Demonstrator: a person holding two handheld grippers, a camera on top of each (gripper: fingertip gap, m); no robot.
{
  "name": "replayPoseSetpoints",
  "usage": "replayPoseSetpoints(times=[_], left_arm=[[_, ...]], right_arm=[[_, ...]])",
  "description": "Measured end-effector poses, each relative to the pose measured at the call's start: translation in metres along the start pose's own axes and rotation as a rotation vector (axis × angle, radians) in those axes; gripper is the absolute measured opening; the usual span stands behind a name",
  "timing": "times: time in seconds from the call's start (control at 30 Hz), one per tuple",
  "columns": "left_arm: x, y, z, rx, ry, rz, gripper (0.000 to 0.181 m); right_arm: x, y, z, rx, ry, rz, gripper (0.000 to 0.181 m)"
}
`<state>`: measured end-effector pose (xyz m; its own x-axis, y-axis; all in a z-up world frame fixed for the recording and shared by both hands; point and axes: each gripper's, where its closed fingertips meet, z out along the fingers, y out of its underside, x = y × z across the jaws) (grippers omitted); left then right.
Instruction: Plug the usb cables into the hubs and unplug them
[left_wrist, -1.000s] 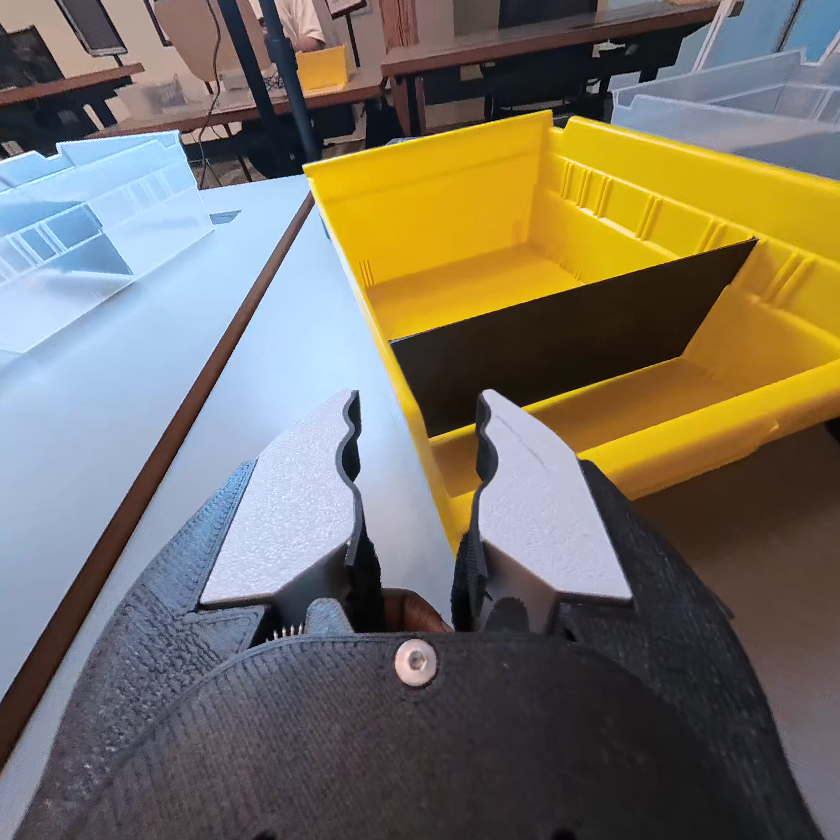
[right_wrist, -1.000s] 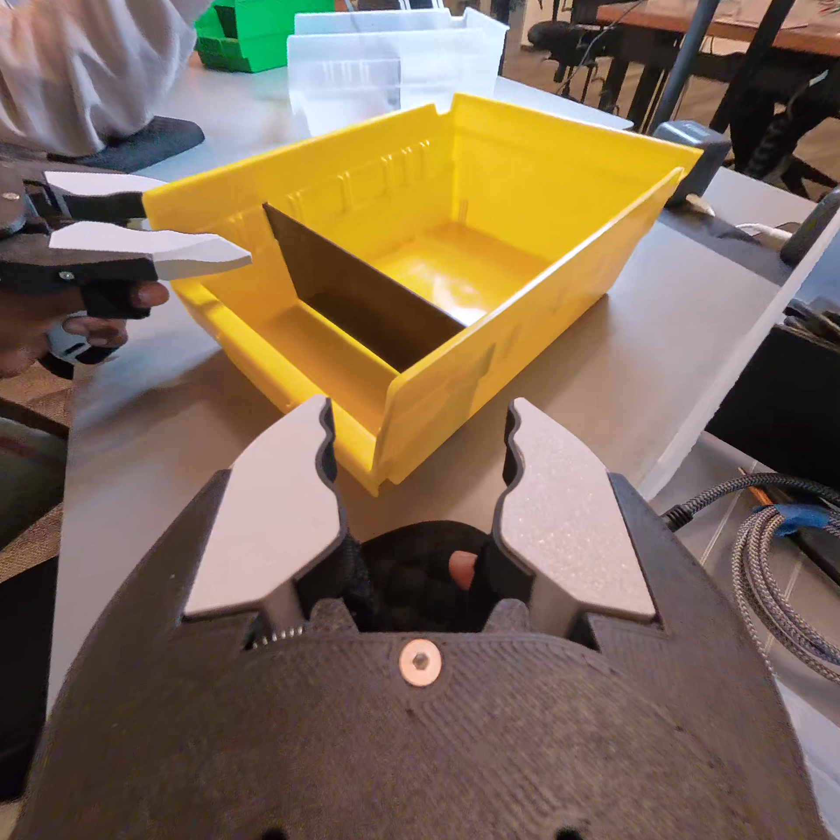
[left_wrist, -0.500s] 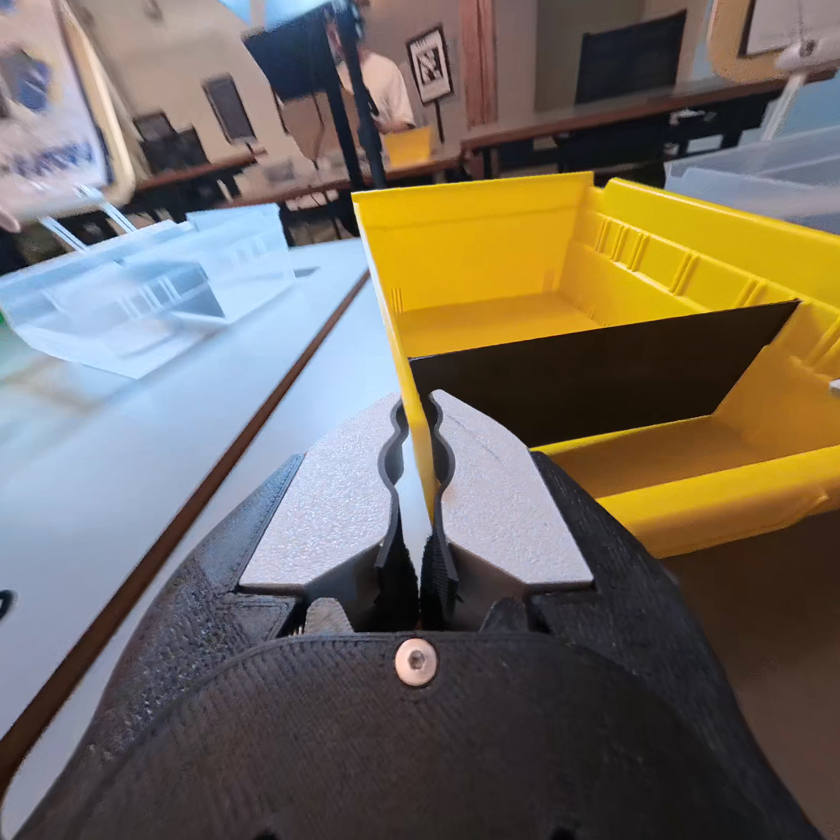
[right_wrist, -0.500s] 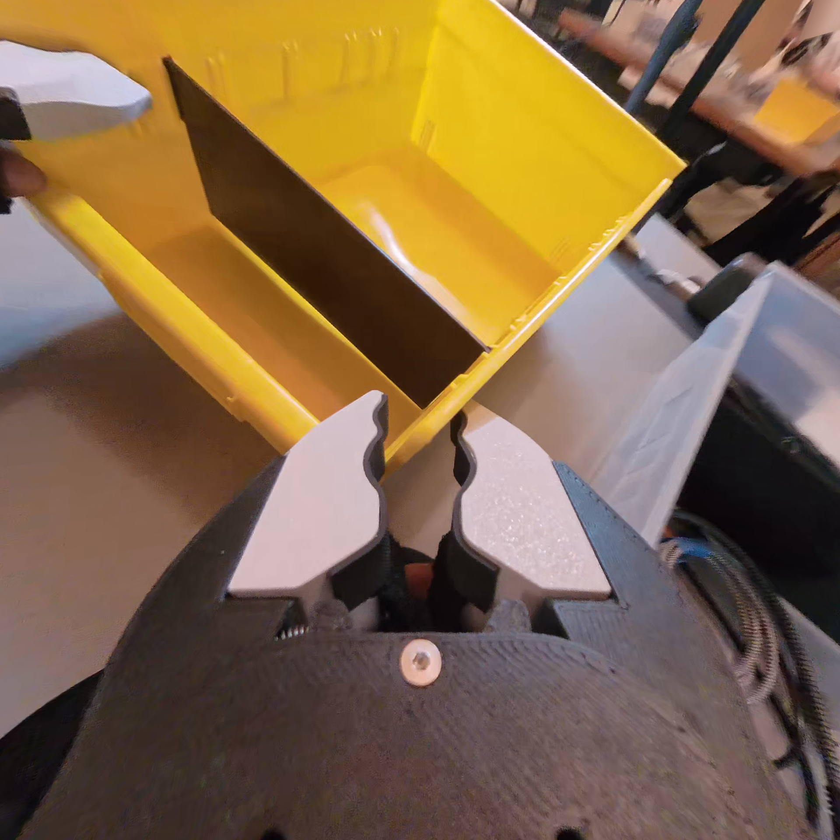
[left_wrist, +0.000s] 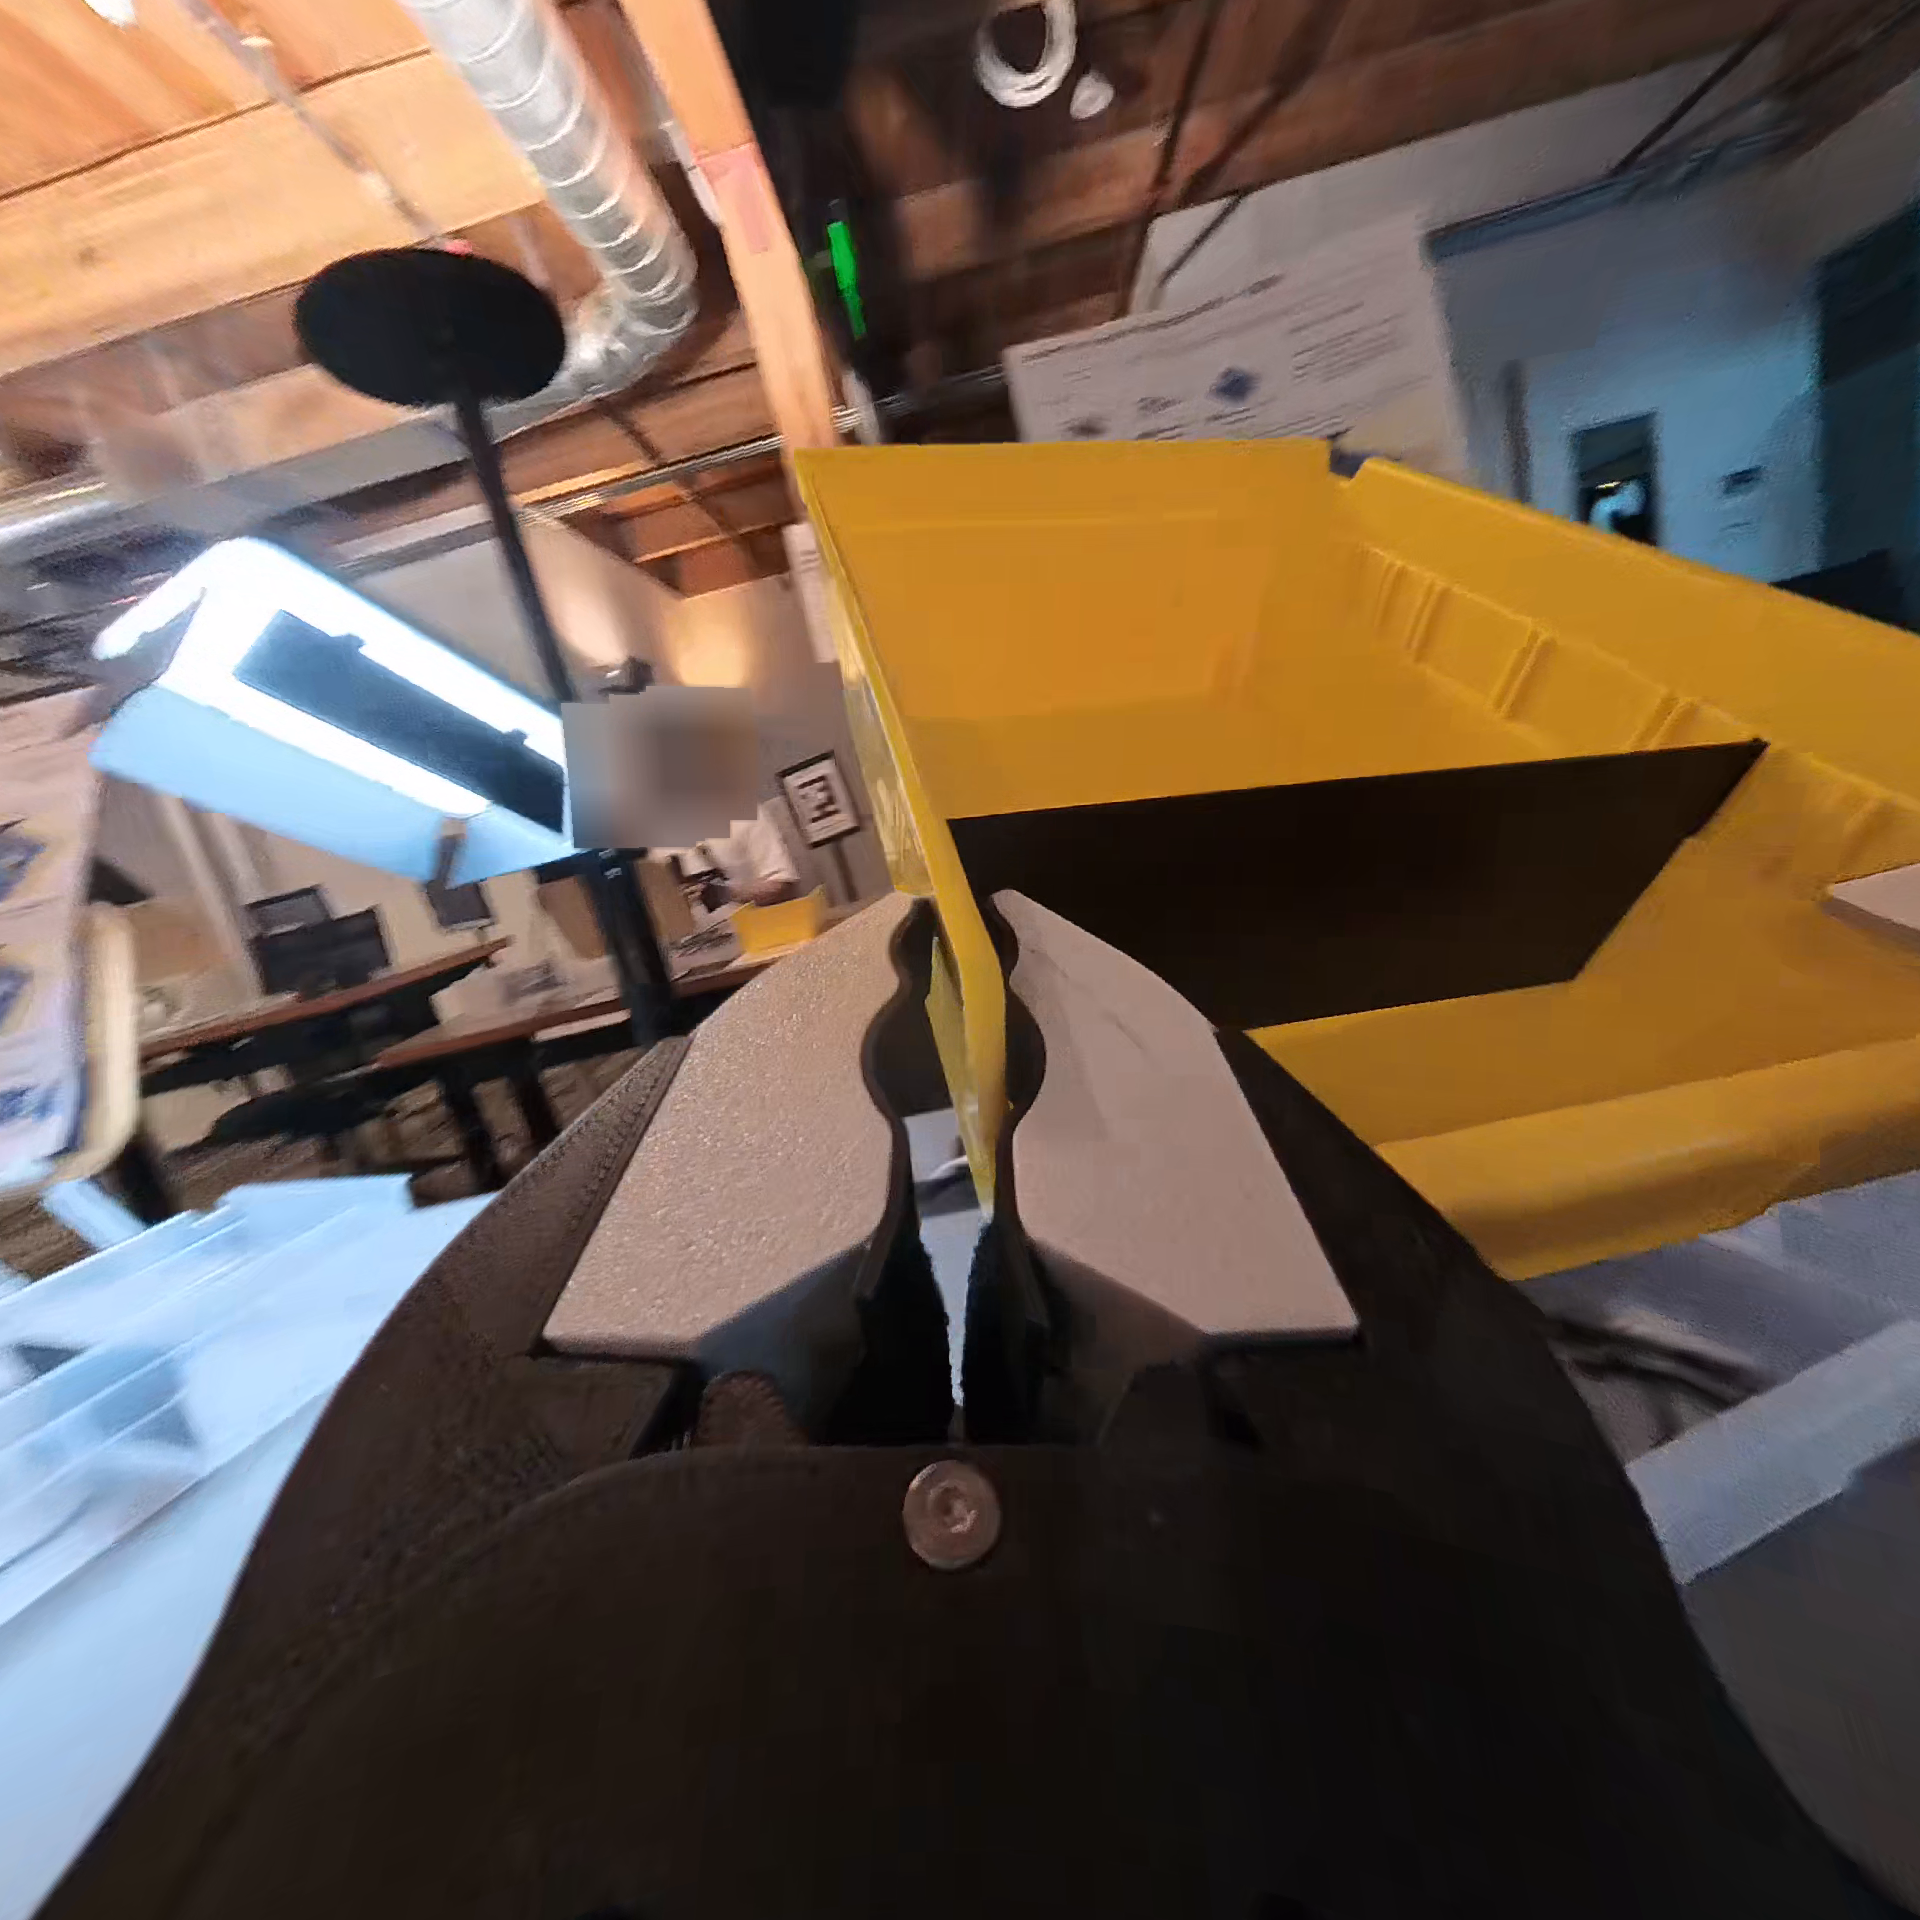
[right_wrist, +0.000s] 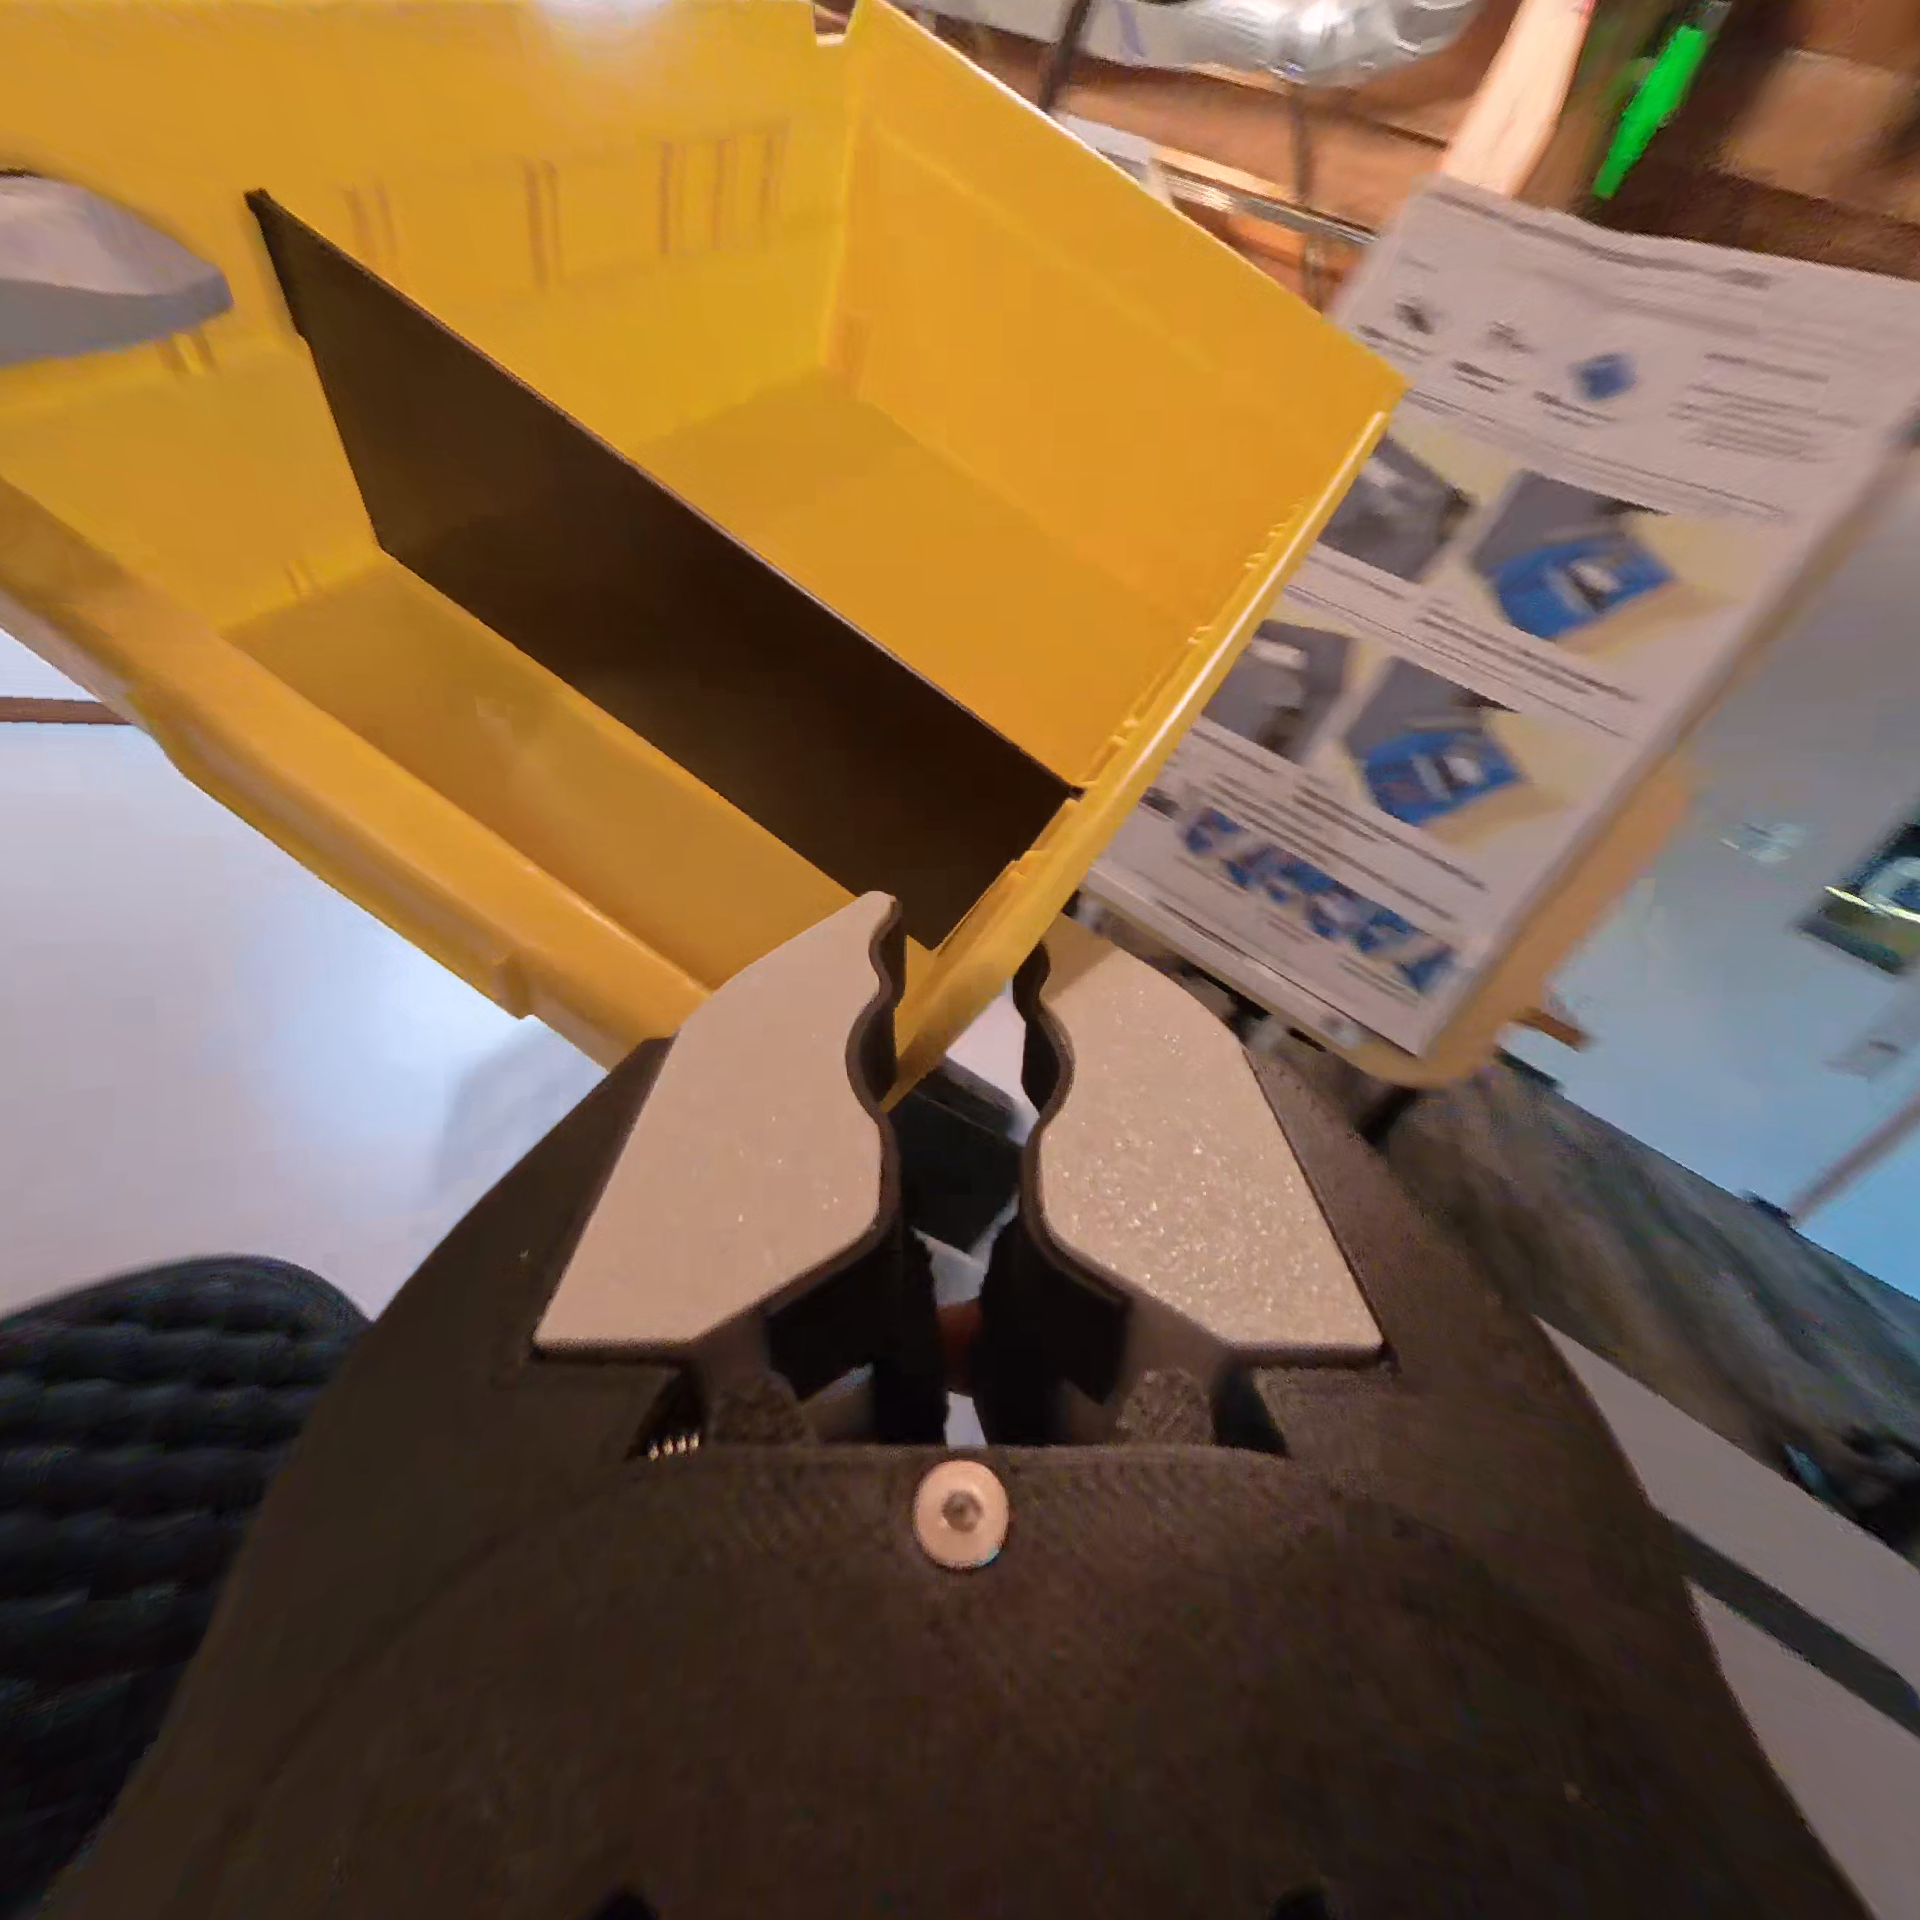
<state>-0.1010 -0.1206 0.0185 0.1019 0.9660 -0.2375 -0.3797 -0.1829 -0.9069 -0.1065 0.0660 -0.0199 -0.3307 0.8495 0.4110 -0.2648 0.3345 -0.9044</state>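
Observation:
A yellow bin (left_wrist: 1195, 644) with a black divider (left_wrist: 1299, 873) hangs in the air, tilted, and both its compartments look empty. My left gripper (left_wrist: 961, 914) is shut on the bin's left wall. My right gripper (right_wrist: 961, 935) is shut on the right wall of the bin (right_wrist: 935, 312), near the divider (right_wrist: 644, 644). A finger of the left gripper (right_wrist: 94, 291) shows at the far wall in the right wrist view. A finger of the right gripper (left_wrist: 1870, 904) shows at the left wrist view's right edge. No USB cables or hubs are in view.
Clear plastic bins (left_wrist: 104, 1403) stand low on the left. A white table (right_wrist: 208, 987) lies below the bin. A poster board (right_wrist: 1558, 571) stands to the right, a black mesh seat (right_wrist: 125, 1455) is at lower left. Wooden tables (left_wrist: 364, 1008) and a person (left_wrist: 748, 862) are far behind. Left tips to right tips: about 20 centimetres. Both grippers' tips are roughly 25 centimetres from the black mesh seat (right_wrist: 125, 1455).
Both grippers closed on opposite walls of the yellow bin, then lifted it off the table and tilted it upward. The ceiling now shows behind it.

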Motion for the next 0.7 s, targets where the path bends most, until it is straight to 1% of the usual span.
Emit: replayPoseSetpoints(times=[0.07,0.13,0.27,0.37,0.43,0.53,0.63,0.7], left_arm=[[0.046,-0.009,0.018,0.008,0.082,-0.015,0.009],[0.097,-0.011,0.034,-0.003,0.182,-0.063,0.01],[0.202,-0.008,0.059,-0.043,0.367,-0.142,0.012],[0.274,-0.002,0.075,-0.078,0.479,-0.151,0.011],[0.316,0.004,0.083,-0.112,0.553,-0.147,0.011],[0.368,0.019,0.091,-0.152,0.637,-0.129,0.011],[0.409,0.044,0.091,-0.207,0.702,-0.126,0.011],[0.429,0.063,0.088,-0.253,0.736,-0.138,0.011]], right_arm=[[0.041,0.014,-0.026,-0.048,0.088,0.004,0.019],[0.08,0.032,-0.053,-0.103,0.172,0.009,0.018],[0.152,0.078,-0.108,-0.245,0.331,0.004,0.016],[0.194,0.116,-0.145,-0.34,0.43,0.041,0.015],[0.215,0.14,-0.166,-0.388,0.487,0.081,0.015],[0.234,0.177,-0.191,-0.454,0.555,0.122,0.014],[0.245,0.21,-0.21,-0.535,0.598,0.125,0.013],[0.251,0.227,-0.218,-0.572,0.613,0.136,0.012]])
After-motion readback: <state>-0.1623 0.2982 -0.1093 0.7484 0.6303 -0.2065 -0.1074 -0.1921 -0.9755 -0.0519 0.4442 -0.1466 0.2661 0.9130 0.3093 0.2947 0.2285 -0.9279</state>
